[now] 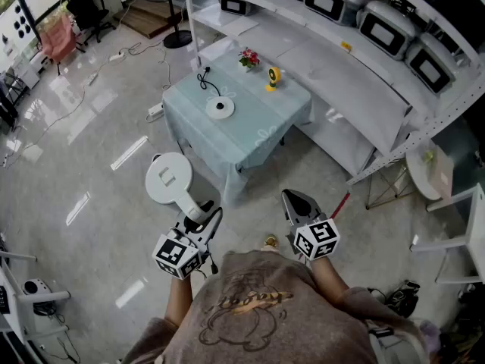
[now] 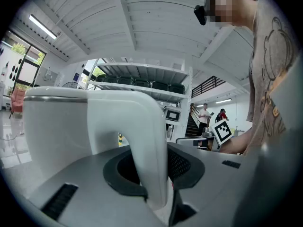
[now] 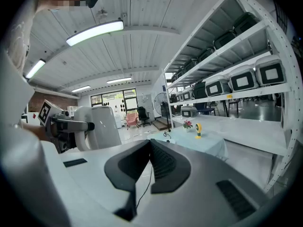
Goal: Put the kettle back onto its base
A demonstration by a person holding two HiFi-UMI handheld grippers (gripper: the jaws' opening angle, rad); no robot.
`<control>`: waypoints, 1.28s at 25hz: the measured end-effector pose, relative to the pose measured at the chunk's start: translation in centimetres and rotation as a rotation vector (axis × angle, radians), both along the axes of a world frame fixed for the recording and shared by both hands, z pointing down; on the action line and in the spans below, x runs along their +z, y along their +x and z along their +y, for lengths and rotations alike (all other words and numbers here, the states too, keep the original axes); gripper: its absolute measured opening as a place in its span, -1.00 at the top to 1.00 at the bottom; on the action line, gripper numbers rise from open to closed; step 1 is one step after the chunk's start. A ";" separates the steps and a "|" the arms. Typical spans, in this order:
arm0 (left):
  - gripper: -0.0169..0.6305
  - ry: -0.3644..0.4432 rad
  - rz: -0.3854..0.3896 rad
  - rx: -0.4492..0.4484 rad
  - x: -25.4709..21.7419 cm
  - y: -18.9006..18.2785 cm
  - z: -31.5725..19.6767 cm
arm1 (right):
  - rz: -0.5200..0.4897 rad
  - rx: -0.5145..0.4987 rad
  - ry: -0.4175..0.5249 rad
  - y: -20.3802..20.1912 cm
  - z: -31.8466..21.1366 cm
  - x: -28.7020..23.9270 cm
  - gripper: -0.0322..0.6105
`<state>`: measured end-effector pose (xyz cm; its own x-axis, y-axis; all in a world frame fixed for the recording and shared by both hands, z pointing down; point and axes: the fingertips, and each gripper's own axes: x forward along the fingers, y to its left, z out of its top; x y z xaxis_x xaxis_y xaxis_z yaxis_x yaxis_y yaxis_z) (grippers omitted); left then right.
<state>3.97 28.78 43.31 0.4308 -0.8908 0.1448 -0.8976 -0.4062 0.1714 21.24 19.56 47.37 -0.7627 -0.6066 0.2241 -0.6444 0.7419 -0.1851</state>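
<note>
Left gripper (image 1: 208, 217) pinches kettle (image 1: 168, 177) handle; right gripper (image 1: 292, 198) jaws pressed together, empty. Next: carry to base (image 1: 220, 108), upper centre.

Glossy grey floor (image 1: 83, 203) is showing bright light streaks. Tube lights (image 3: 94, 32) are glowing on a white ribbed ceiling (image 3: 142, 51). White shelving (image 1: 356, 82) is running along the right, carrying rows of grey boxes (image 1: 383, 29). Small cloth-covered counter (image 1: 261, 127) is standing just beside it. Pink chair (image 1: 57, 36) and black office chair (image 1: 87, 10) are sitting near the windows (image 3: 113, 98); cables (image 1: 114, 55) are trailing across the floor.
</note>
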 end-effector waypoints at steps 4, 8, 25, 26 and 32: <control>0.58 -0.011 0.002 0.015 -0.2 -0.1 -0.3 | 0.000 -0.005 0.004 -0.7 0.0 -0.2 0.90; 0.58 -0.007 -0.002 0.040 0.0 -0.5 0.0 | -0.009 0.004 0.007 -1.3 0.7 -0.2 0.90; 0.58 -0.011 -0.006 0.071 2.3 -5.1 -4.7 | -0.011 0.033 -0.004 -5.7 -3.8 1.8 0.90; 0.58 -0.009 -0.009 0.072 2.4 -5.6 -5.5 | -0.013 0.033 -0.003 -6.2 -4.6 1.9 0.89; 0.58 0.001 -0.022 0.079 1.8 -8.6 -12.0 | -0.027 0.038 0.000 -9.3 -11.0 1.6 0.90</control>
